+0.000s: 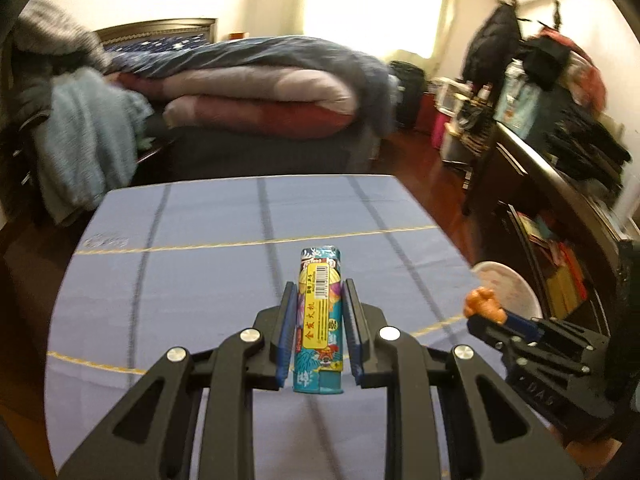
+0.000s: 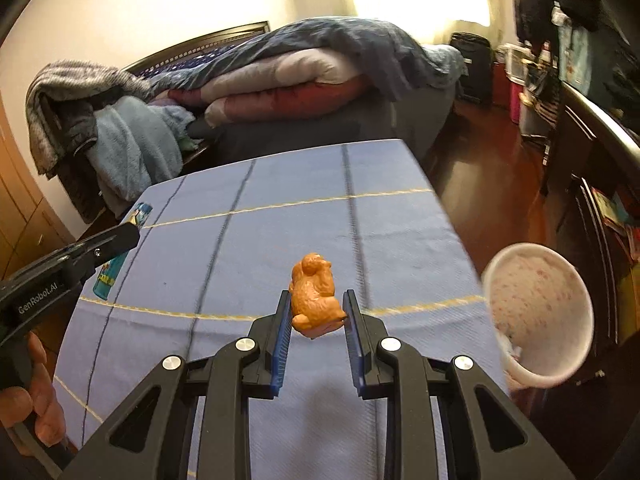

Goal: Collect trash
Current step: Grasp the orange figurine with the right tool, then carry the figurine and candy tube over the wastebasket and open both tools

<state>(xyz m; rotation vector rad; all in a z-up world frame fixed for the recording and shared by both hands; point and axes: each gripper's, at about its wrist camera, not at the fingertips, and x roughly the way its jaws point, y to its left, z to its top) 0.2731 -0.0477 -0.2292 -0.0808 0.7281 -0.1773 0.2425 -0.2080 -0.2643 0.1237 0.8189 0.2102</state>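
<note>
Two claws, each loaded: left claw (image 1: 320,312) pinches a snack packet (image 1: 319,320) above the desk (image 1: 200,280); right claw (image 2: 316,316) pinches an orange scrap (image 2: 314,300). Keep grips firm until over the bin (image 2: 540,312) at right.

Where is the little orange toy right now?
The orange figurine is pinched in the right gripper, held above the blue tablecloth, with the white bin just to its right.
</note>
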